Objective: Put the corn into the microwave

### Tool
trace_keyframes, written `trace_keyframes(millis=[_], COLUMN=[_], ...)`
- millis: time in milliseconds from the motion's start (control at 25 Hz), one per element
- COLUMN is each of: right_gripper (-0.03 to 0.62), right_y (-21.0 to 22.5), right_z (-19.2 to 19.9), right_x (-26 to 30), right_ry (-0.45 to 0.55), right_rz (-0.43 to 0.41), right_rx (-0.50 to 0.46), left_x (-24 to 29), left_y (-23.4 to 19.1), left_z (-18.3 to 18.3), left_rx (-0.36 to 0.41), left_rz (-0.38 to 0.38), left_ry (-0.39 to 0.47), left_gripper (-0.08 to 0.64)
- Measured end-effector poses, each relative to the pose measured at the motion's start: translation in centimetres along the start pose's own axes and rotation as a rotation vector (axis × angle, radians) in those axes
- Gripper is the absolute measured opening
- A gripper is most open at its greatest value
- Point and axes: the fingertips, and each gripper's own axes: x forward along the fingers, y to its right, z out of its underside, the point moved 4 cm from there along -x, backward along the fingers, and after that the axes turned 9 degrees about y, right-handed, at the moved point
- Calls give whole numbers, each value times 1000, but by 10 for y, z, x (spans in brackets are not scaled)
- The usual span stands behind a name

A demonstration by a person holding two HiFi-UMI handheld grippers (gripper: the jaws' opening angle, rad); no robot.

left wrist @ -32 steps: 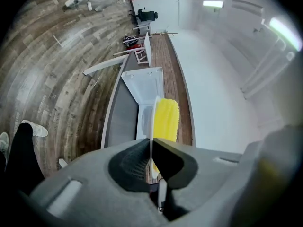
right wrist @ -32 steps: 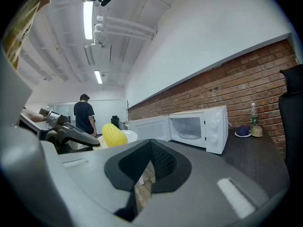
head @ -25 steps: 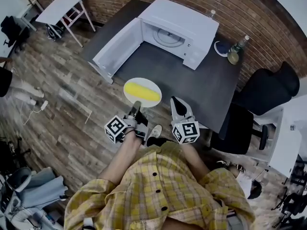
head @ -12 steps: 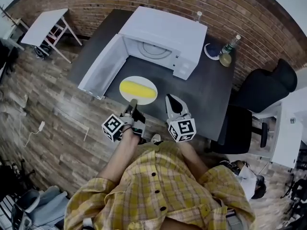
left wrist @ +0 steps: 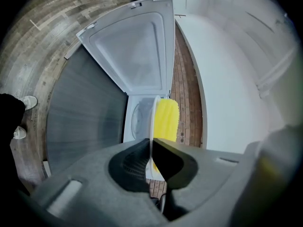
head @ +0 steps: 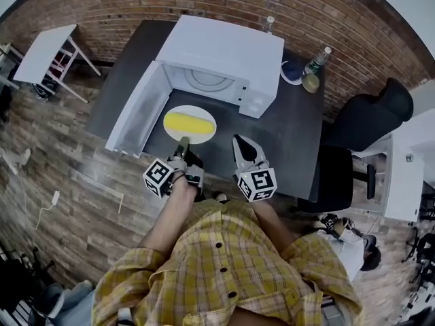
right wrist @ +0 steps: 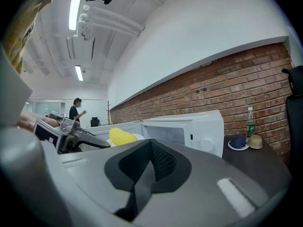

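So our left claw (head: pixel 182 142) is clamped on the near rim of the white plate (head: pixel 204 136). The corn (head: pixel 188 122) lies on that plate just past the claw tips, on the side toward the microwave (head: pixel 224 49). Plate and corn are right in front of the microwave's open mouth, with its door (head: pixel 136 107) swung wide on the left. Our right claw (head: pixel 240 142) is pressed together with nothing in it, just right of the plate, also in front of the microwave over the dark worktop (head: pixel 292 131).
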Motion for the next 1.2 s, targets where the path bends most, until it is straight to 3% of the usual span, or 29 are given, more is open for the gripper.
trace_keyframes(millis=[400,800,1200], right_gripper=[-3,-3,-3], right_y=[-2,7,16], right_z=[4,13,21], right_x=[37,43,57], right_ry=[-15,-15,-43], right_rz=[78,149,157], right_rx=[9,19,25], left_x=[51,97,144], left_y=[-1,-18,-50], left_z=[-21,-23,-25], left_rx=[17,39,64], left_rz=[-40,-54,-98], left_ry=[-82,-105,-115], left_gripper=[14,14,14])
